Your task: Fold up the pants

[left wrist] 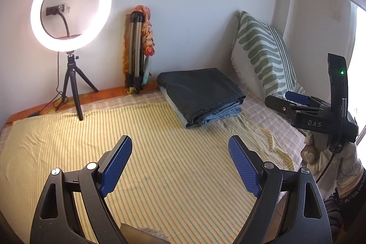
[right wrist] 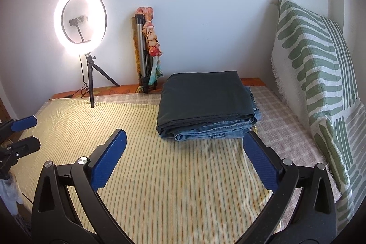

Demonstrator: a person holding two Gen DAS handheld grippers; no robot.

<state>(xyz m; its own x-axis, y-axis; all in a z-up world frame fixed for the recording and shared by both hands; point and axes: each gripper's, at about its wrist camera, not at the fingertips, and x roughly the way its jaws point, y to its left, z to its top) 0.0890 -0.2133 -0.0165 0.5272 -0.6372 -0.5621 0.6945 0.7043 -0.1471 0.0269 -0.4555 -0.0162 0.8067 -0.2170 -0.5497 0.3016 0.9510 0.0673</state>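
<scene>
A stack of folded pants [left wrist: 201, 93] lies on the bed, a dark pair on top of blue jeans [right wrist: 215, 129]. It sits at the far right of the yellow striped cloth [left wrist: 160, 152]. My left gripper [left wrist: 180, 138] hovers open over the cloth, short of the stack, with nothing between its blue pads. My right gripper [right wrist: 184, 133] is open wide just in front of the stack's [right wrist: 205, 102] near edge, also holding nothing. Each gripper shows in the other's view: the right one [left wrist: 276, 96] at the right edge, the left one [right wrist: 37, 131] at the left edge.
A lit ring light on a small tripod [left wrist: 71, 8] stands at the cloth's far left. A folded tripod with a scarf [left wrist: 139, 49] leans on the wall. A green patterned pillow [right wrist: 315, 65] lines the right side. A gloved hand [left wrist: 343, 159] holds the right gripper.
</scene>
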